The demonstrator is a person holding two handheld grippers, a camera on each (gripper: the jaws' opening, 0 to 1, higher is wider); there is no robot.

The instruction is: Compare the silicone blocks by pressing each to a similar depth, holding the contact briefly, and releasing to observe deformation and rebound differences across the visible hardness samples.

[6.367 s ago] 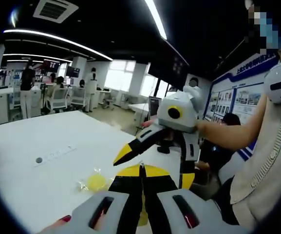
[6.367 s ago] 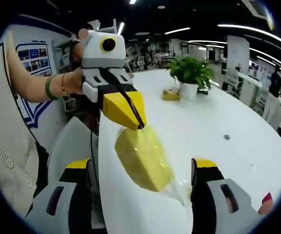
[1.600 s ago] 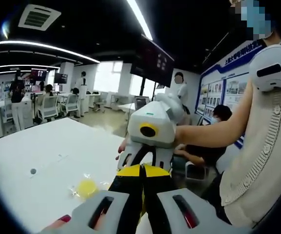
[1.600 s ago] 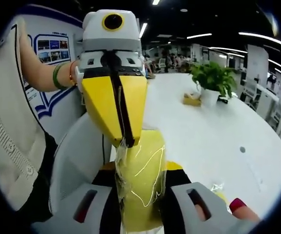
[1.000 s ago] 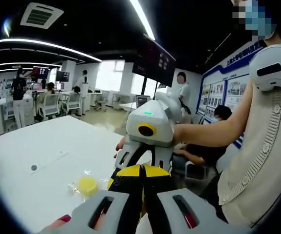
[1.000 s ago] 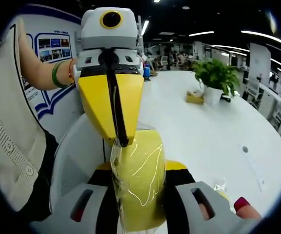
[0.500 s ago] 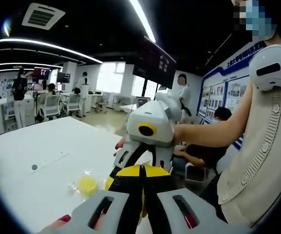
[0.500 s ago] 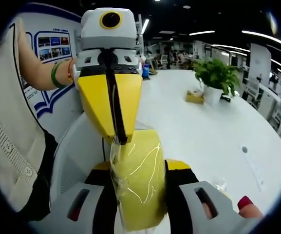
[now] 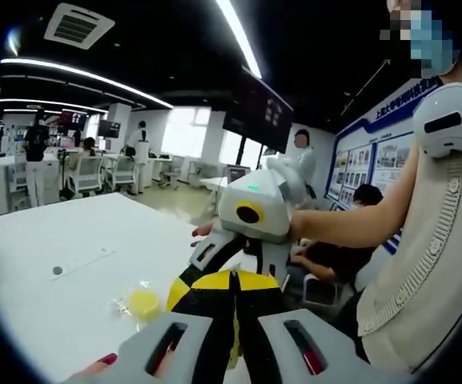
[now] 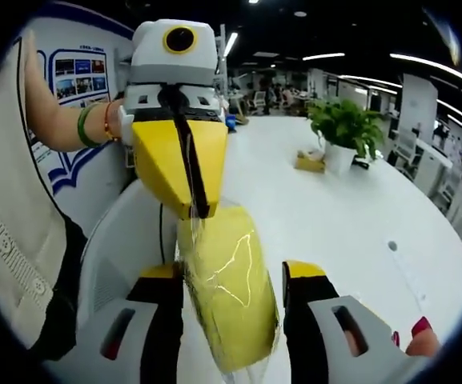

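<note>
Release under way on the glossy yellow silicone block in clear plastic wrap (image 10: 229, 284). At far left of the right gripper view, a cream ribbed sleeve (image 10: 6, 240) and a wrist with a green bangle (image 10: 83, 128). Next to these, the left gripper (image 10: 190, 210), yellow jaws pressed together and pinching the wrap at the block's upper edge, so hanging the block above the white table (image 10: 335, 216). Lower down, the right gripper (image 10: 232, 288), jaws now standing apart on either side of the block; tight against its flanks half a second ago, with a visible gap on the right side now. Block looks plump and smooth, no dent to be made out, which suggests quick rebound. Further right, a potted green plant (image 10: 341, 124) well away.

In the left gripper view, a small round yellow sample in its clear wrapper (image 9: 143, 304) lying on the table at left, then the left gripper's closed jaws at centre. Probably the next sample to be squeezed for comparison.
</note>
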